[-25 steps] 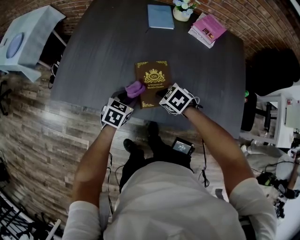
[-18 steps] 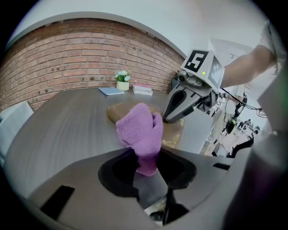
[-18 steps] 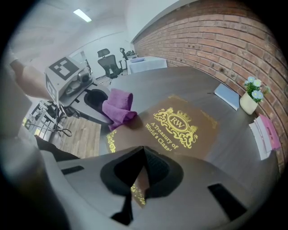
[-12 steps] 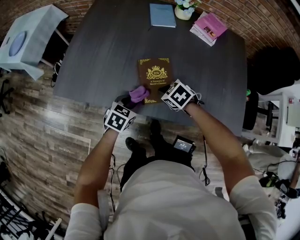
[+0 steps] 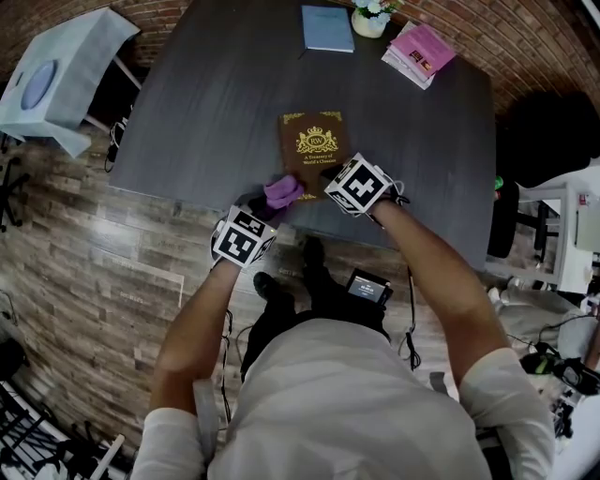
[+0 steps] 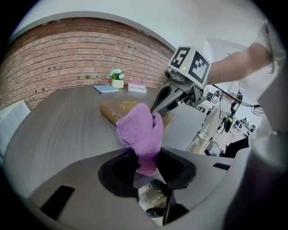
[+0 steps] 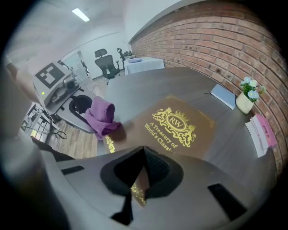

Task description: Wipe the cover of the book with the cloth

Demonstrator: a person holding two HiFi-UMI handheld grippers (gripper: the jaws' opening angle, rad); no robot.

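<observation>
Two hand-held grippers at a dark table [image 5: 216, 103] – head view and both gripper views.

Left gripper [image 6: 146, 164]: jaws clamped on a bunched purple cloth [image 6: 140, 128], which stands out beyond the tips. The cloth rests on the near left corner of the book [image 5: 316, 148], beside the gold corner ornament.

Right gripper [image 7: 141, 155]: jaws together, nothing between them, tips set down on the cover close to its near edge, just beside the cloth.

Book: brown with a gold crest, lying flat and cover up near the table's near edge.

At the far edge, well apart from the book – a blue book [image 5: 327, 28], a potted plant [image 5: 372, 19] and pink books [image 5: 419, 52].
</observation>
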